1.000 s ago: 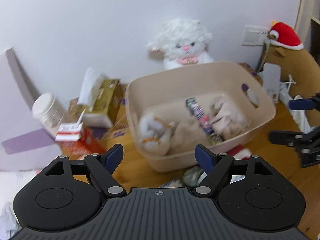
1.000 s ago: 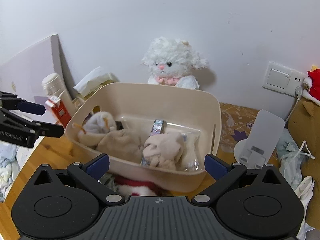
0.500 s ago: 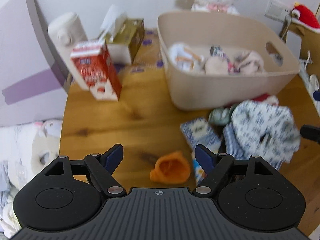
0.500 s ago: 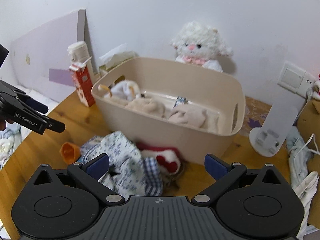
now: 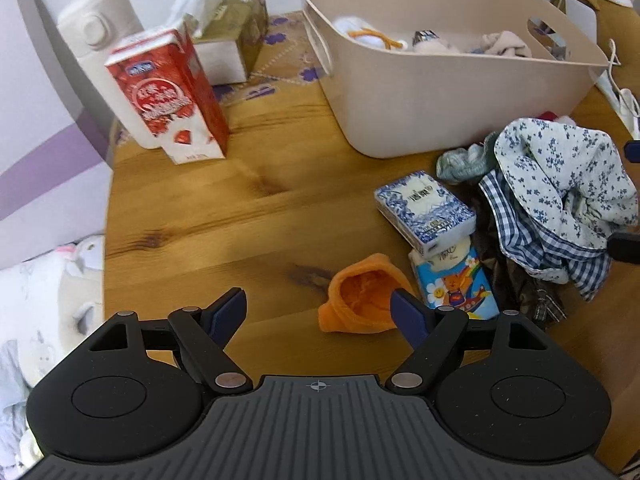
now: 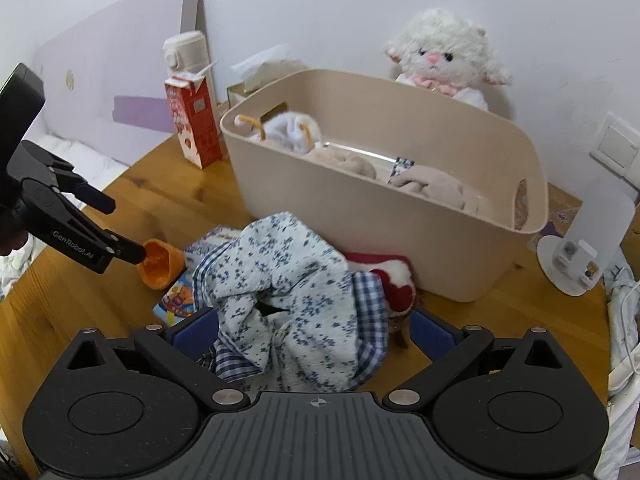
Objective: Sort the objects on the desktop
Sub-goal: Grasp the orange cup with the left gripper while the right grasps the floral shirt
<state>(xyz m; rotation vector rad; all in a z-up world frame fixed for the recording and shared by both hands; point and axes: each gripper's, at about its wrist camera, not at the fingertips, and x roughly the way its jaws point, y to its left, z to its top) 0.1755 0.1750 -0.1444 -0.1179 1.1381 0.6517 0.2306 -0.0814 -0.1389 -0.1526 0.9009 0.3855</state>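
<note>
My left gripper is open, low over the wooden table, its right finger beside a small orange cloth cup. The cup also shows in the right wrist view, with the left gripper touching it. My right gripper is open, its fingers on either side of a floral and checked cloth pile, which also shows in the left wrist view. Two tissue packs lie between cup and cloth. A beige basket holds soft toys and cloths.
A red milk carton, a white flask and a tissue box stand at the back left. A white plush lamb sits behind the basket. A white phone stand stands at the right. A red-and-white item lies under the cloth.
Both grippers have pulled back from the basket and come down low. The left one has moved to the orange cup, the right one around the cloth pile.
</note>
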